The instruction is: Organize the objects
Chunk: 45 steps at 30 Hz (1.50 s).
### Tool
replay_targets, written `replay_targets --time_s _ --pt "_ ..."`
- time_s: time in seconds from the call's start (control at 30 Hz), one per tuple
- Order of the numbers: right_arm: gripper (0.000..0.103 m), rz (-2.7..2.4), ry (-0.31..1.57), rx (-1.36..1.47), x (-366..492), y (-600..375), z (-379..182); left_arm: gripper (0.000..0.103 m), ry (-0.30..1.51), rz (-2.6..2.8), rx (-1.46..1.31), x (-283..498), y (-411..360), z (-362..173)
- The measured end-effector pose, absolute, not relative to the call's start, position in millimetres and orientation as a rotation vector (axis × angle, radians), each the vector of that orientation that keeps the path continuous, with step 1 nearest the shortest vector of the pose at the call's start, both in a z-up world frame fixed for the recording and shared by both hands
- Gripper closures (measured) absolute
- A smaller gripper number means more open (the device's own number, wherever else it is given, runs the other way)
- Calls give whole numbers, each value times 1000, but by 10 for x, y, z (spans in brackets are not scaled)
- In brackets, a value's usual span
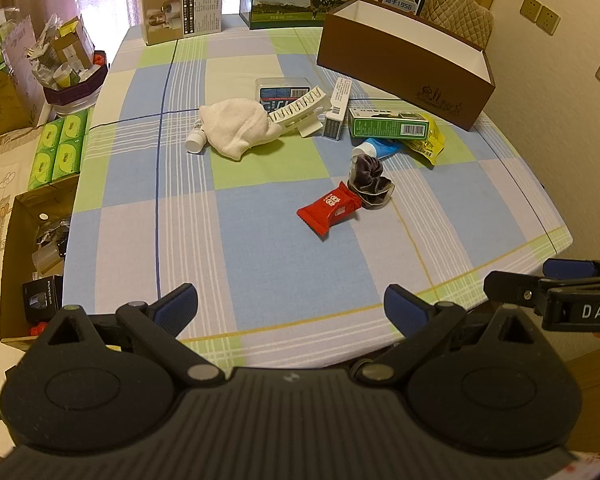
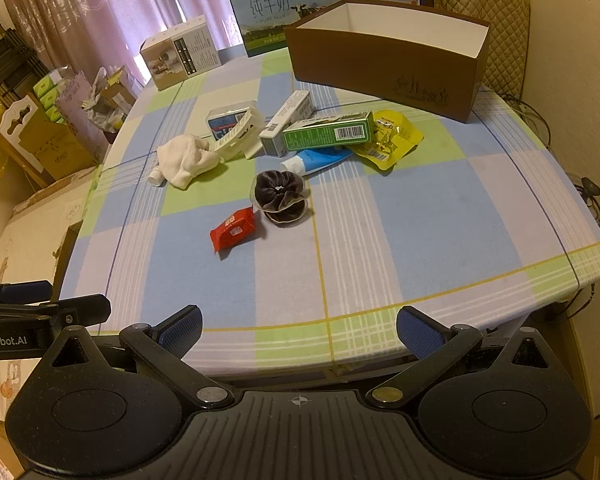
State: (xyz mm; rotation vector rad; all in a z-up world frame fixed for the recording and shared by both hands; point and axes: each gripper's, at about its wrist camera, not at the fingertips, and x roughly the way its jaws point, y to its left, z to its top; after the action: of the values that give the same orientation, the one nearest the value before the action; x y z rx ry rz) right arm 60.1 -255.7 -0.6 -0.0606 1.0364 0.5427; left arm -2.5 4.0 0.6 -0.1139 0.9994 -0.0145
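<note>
Apparently nothing has been sorted yet. The brown box [image 1: 404, 60] at the far right corner of the tabletop shows only bare white inner walls as far as either view reaches, and every loose item lies outside it on the checked cloth [image 1: 260, 272].

Near the middle lie the red packet [image 1: 329, 209] and, touching it, the dark scrunchie [image 1: 370, 184]. Further back, close to the box, sit the green carton [image 1: 388, 124], the blue tube [image 1: 376, 149], the yellow pouch [image 1: 426, 142], the white hair clip [image 1: 298, 110], a slim white carton [image 1: 337, 109] and a blue pack [image 1: 282, 94]. The white cloth [image 1: 238, 128] lies left of them, partly over a small bottle [image 1: 195, 142].

Both grippers hang over the near edge, jaws spread wide and empty: the left gripper [image 1: 291, 308] and the right gripper [image 2: 299, 330]. All the picking is left to do.

Only the left wrist view shows the green tissue packs [image 1: 60, 146] and an open cardboard box [image 1: 32, 264] beside the table's left edge. Only the right wrist view shows cables [image 2: 588, 196] past the right edge, and more of the brown box's inside.
</note>
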Motion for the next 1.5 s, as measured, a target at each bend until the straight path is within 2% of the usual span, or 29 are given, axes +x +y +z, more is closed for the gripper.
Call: replay_targets --time_s 1.5 --pt "2 559 1051 -5 994 -2770 -30 5 978 -47 -91 407 -243 -40"
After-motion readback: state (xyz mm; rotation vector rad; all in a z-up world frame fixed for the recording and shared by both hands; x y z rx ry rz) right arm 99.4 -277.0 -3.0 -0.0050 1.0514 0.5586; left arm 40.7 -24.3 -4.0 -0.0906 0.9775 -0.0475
